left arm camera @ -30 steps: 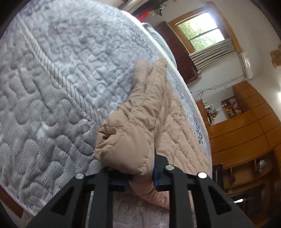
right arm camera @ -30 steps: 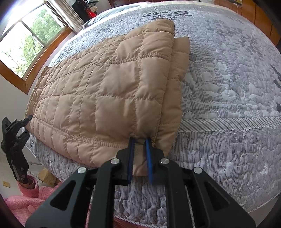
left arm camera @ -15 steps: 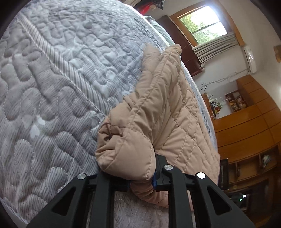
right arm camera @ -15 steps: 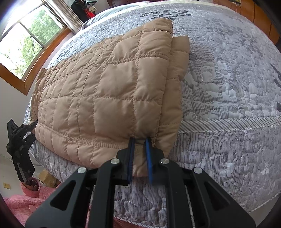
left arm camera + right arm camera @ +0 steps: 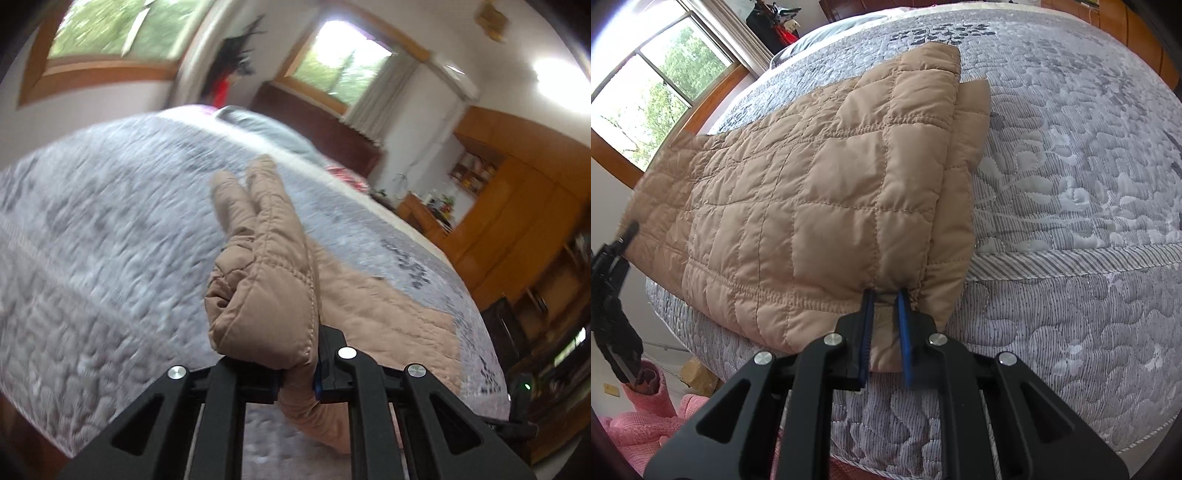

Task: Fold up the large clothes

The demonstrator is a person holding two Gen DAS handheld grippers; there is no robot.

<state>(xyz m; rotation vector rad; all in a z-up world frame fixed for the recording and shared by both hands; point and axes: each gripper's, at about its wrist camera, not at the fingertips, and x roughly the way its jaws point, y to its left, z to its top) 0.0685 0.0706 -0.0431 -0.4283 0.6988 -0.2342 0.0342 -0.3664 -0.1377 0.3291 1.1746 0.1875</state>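
The grey quilted bed [image 5: 1071,184] carries the tan padded coat [image 5: 812,177], which lies folded lengthwise along the near edge, its hem hanging a little over that edge. The right gripper [image 5: 886,328] is clenched on the hem at the near edge. The left gripper [image 5: 295,373] has just been closing on the other end of the coat, bunched between its jaws and lifted off the bed. The step seems a cross fold — next, I think, the raised end must travel over toward the held hem
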